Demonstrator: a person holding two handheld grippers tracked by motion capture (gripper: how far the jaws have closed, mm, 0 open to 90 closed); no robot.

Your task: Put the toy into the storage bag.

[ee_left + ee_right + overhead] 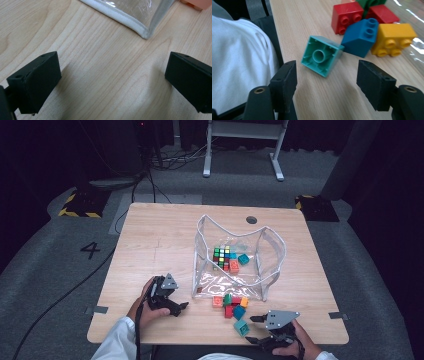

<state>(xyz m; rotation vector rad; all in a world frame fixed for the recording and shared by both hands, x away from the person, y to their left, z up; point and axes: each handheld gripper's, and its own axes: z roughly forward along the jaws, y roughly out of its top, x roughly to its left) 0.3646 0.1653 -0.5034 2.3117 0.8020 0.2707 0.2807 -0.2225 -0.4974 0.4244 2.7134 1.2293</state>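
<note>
Left claw (181, 308) first: we see it low over the bench near the front edge, left of the middle, its jaws spread wide with only bare wood between them in the left gripper view. Our left hand (145, 304) grips it from behind, the wrist turned so the jaws aim rightward, toward the near left corner of the clear pouch (130, 17), which lies just beyond them. That pouch (235, 255) stands open at the bench's middle and holds a colour cube (221, 257), an orange block and a teal block.

Further right, at the pouch's front edge, we find a small heap of loose blocks: a red block (345, 16), a blue block (360, 37) and a yellow block (394, 38). A teal block (322, 55) lies tipped on its side against the blue one, hollow underside facing us.

Our right claw (254, 329) sits by the front edge, jaws wide apart and empty, aimed leftward at the teal block (241, 327), just short of it. Our right hand (295, 342) holds it low.
</note>
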